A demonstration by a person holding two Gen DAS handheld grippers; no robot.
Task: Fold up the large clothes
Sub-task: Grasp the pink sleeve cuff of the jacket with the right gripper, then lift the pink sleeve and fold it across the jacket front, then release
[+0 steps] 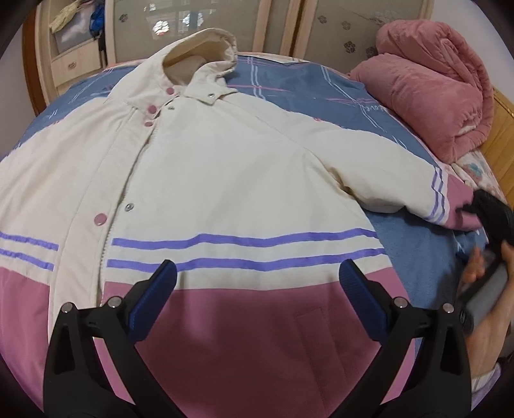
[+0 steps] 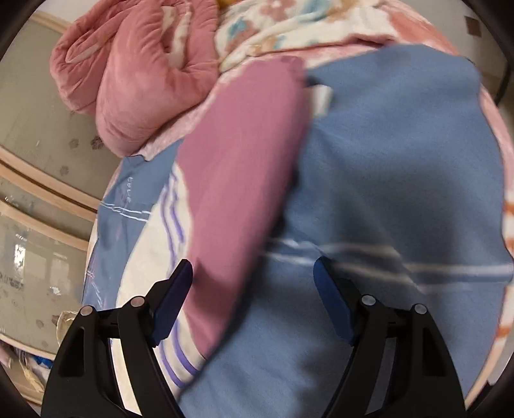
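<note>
A large cream jacket (image 1: 225, 167) with purple stripes, a pink hem and pink snaps lies spread flat, front up, on the blue bed sheet (image 1: 321, 93). My left gripper (image 1: 257, 276) is open and empty, hovering over the jacket's pink hem. My right gripper (image 2: 253, 273) is open, its jaws standing on either side of the pink cuff of the jacket's sleeve (image 2: 244, 180), which lies stretched out on the sheet. In the left wrist view the right gripper (image 1: 491, 215) shows at the sleeve's end at far right.
A rolled pink quilt (image 1: 430, 93) lies at the bed's far right corner, with a floral blanket (image 2: 289, 29) beside it. Wardrobe doors (image 1: 337, 25) and a shelf unit (image 1: 74, 48) stand behind the bed.
</note>
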